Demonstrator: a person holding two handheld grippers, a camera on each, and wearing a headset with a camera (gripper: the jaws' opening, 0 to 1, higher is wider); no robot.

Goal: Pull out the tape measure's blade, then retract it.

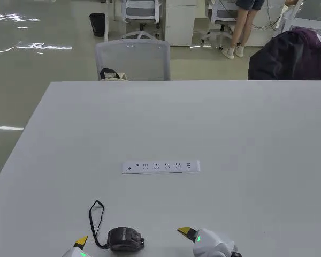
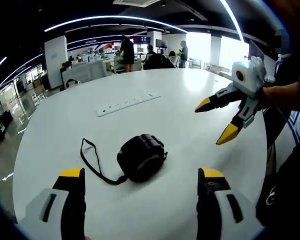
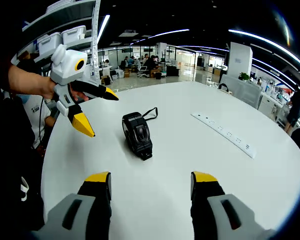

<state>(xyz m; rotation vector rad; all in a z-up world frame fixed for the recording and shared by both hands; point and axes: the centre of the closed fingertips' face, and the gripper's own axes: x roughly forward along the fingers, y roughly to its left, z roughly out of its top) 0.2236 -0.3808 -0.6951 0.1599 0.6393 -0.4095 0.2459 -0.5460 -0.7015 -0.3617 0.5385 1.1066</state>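
A black tape measure [image 1: 125,239] lies on the white table [image 1: 203,123] near the front edge, its wrist strap [image 1: 96,220] looped to the left; no blade is drawn out. In the left gripper view the tape measure [image 2: 141,157] rests just ahead of my open left gripper [image 2: 141,176], apart from the jaws. In the right gripper view the tape measure [image 3: 138,134] sits ahead of my open right gripper [image 3: 150,179]. The two grippers flank it: the left gripper [image 1: 81,242] to its left, the right gripper [image 1: 185,231] to its right. Neither touches it.
A white power strip [image 1: 160,166] lies flat mid-table, beyond the tape measure. A grey mesh chair [image 1: 132,60] stands at the table's far edge, and a dark jacket [image 1: 291,56] hangs at the far right. A person [image 1: 245,24] stands in the background.
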